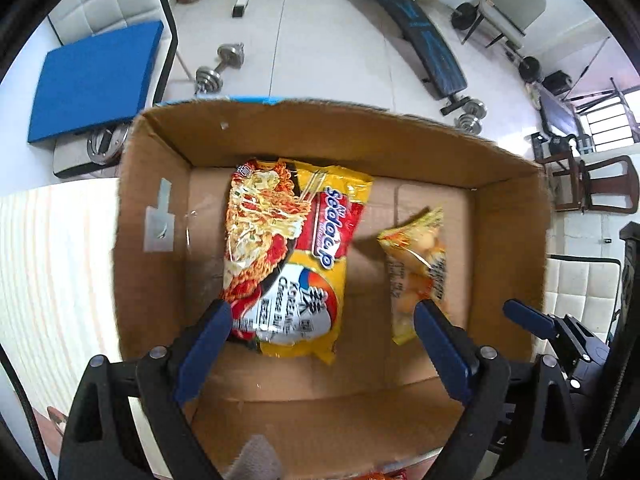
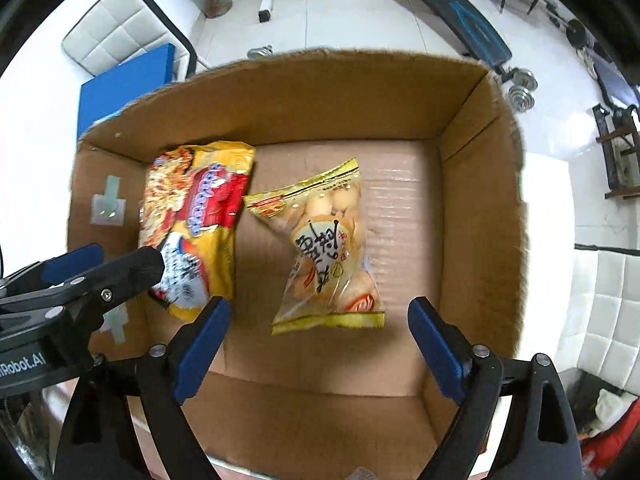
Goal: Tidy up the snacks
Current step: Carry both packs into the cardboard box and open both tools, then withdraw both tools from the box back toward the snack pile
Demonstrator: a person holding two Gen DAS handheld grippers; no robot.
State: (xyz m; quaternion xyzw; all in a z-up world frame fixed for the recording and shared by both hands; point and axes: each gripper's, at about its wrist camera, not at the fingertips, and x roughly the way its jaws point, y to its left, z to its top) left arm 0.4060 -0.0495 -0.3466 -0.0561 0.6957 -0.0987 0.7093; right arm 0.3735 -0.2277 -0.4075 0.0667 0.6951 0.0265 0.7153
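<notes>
Two packets down in the cardboard box [image 2: 472,184]: the Sedaap noodle packet [image 1: 288,256] lies flat toward its left wall, the small biscuit bag [image 2: 328,248] mid-floor, just apart. Left gripper [image 1: 322,320] and right gripper [image 2: 318,316] both hover spread wide, holding nothing. More wrappers possibly wait near the box's front edge, too blurred to confirm.

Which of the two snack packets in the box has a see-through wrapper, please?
The smaller packet on the right: round pale snacks show through it. The Sedaap noodle pack is opaque.
</notes>
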